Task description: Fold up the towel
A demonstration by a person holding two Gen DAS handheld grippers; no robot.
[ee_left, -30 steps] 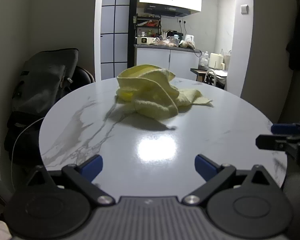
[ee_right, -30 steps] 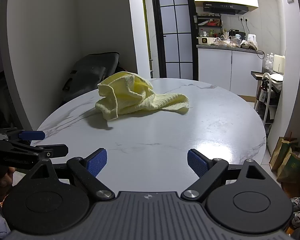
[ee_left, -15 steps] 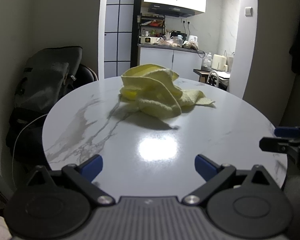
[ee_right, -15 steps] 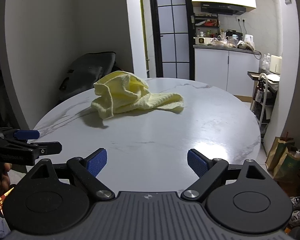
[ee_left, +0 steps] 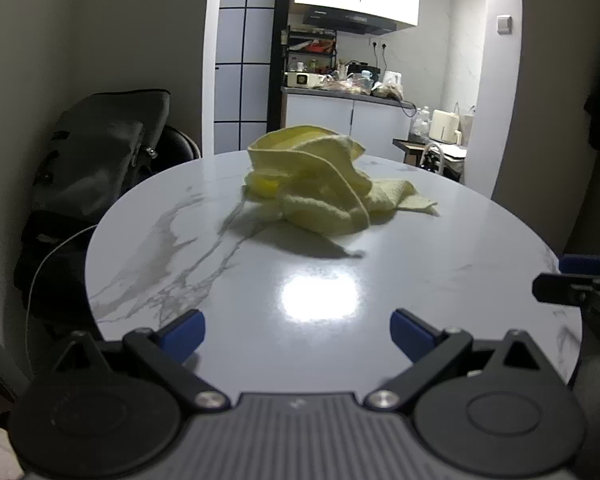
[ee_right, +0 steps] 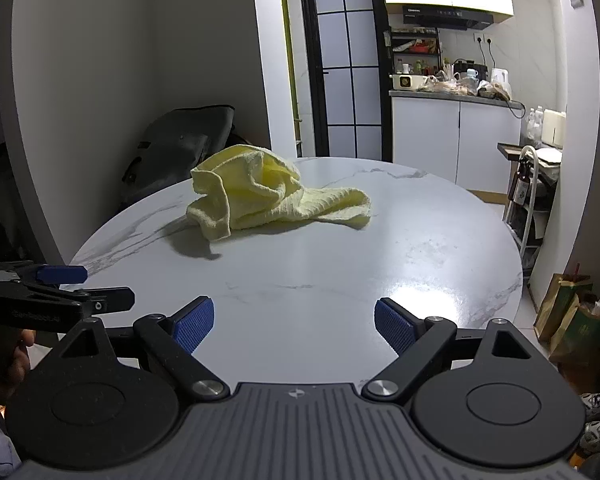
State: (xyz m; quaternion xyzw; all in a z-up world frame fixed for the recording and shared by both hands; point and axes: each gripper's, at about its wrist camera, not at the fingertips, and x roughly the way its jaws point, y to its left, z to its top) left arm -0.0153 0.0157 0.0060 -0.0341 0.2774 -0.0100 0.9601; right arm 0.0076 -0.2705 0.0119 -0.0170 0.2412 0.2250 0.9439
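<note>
A crumpled pale yellow towel [ee_left: 320, 184] lies in a heap on the far half of a round white marble table [ee_left: 320, 292]; it also shows in the right wrist view [ee_right: 268, 196] on the same table [ee_right: 340, 272]. My left gripper [ee_left: 298, 334] is open and empty over the near table edge, well short of the towel. My right gripper [ee_right: 294, 326] is open and empty, also at the near edge. Each gripper shows in the other's view, the right one [ee_left: 576, 280] at the right edge and the left one [ee_right: 56, 288] at the left edge.
A dark bag [ee_left: 100, 152] rests on a chair behind the table's left side. A kitchen counter [ee_right: 456, 96] with clutter and a glass door [ee_right: 348, 68] stand behind. A rack [ee_right: 532, 196] and paper bags [ee_right: 572, 312] are on the floor to the right.
Both grippers have risen and tilted slightly, so the towel and table sit lower in view. The towel has not moved. Both grippers stay open.
</note>
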